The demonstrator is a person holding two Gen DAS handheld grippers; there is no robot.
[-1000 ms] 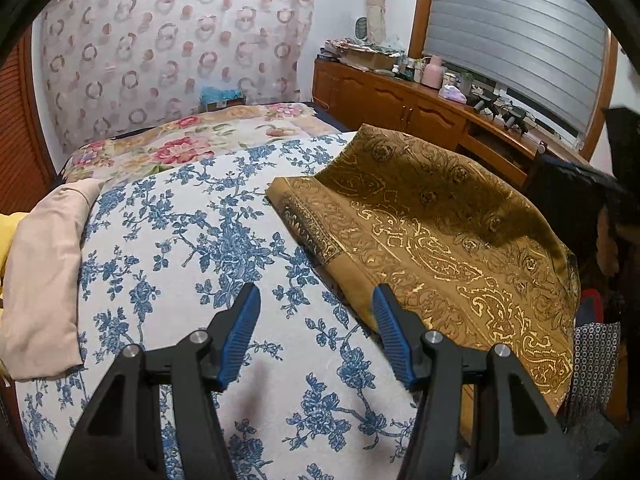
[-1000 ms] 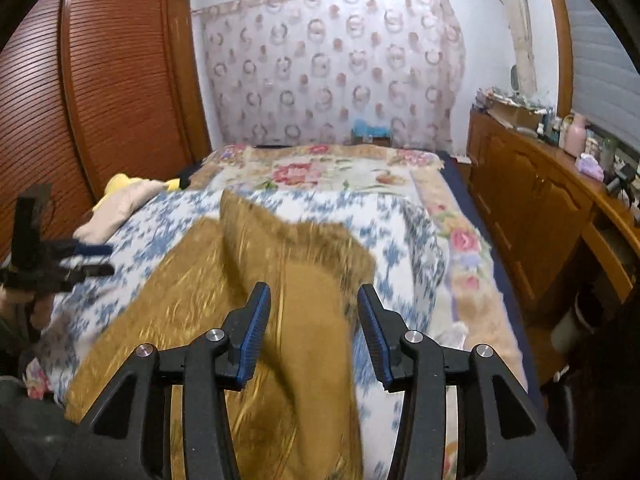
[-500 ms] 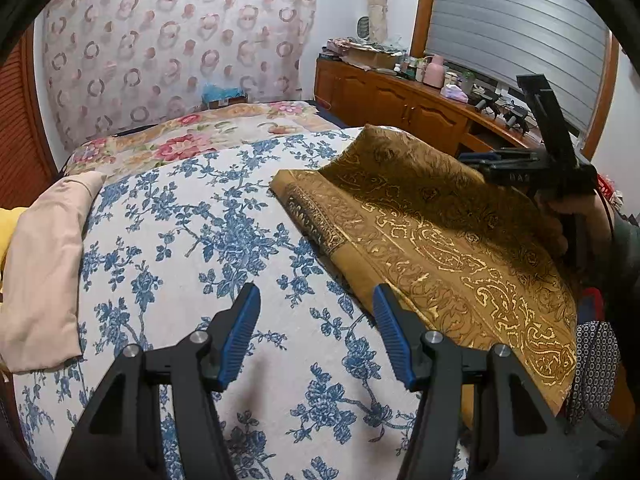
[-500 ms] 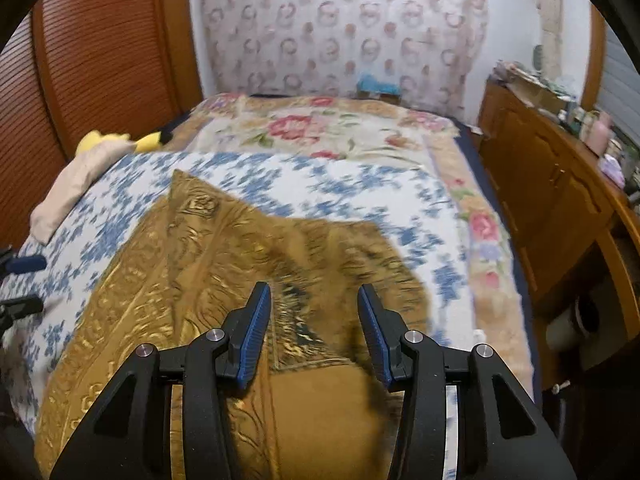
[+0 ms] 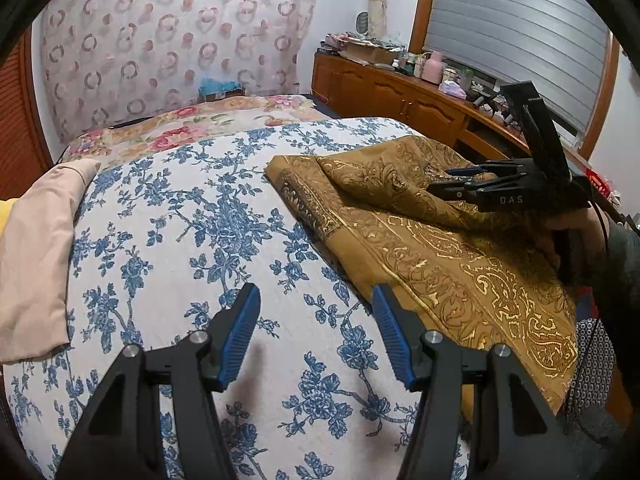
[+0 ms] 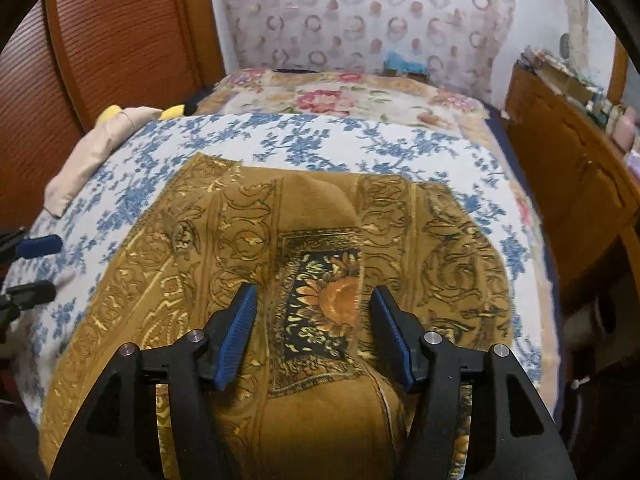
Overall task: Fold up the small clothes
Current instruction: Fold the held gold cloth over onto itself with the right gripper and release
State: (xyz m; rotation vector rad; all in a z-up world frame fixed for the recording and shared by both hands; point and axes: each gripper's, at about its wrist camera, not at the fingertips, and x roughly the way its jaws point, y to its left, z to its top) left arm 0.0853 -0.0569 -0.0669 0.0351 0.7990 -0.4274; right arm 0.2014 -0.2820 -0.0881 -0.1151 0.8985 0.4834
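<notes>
From my left wrist camera, my left gripper (image 5: pixel 316 334) hangs spread and empty over the blue-flowered bedspread (image 5: pixel 192 240), just off the near edge of the gold patterned cloth (image 5: pixel 452 276). The cloth lies on the right side of the bed, and its far corner is now turned over onto itself; a second ago it lay in one flat sheet. My right gripper (image 5: pixel 460 180) has come in low above that turned-over flap. From this side I cannot tell whether its fingers are spread. A beige garment (image 5: pixel 36 256) waits at the left edge.

From my right wrist camera, the right gripper (image 6: pixel 312 332) is released, nothing between its fingers (image 6: pixel 240 332). Directly under it is the cloth (image 6: pixel 168 280), with a sunflower panel (image 6: pixel 324 300) showing. Half a second ago this view was higher and farther back. I judge the first fold is laid; next I must take the near edge.
</notes>
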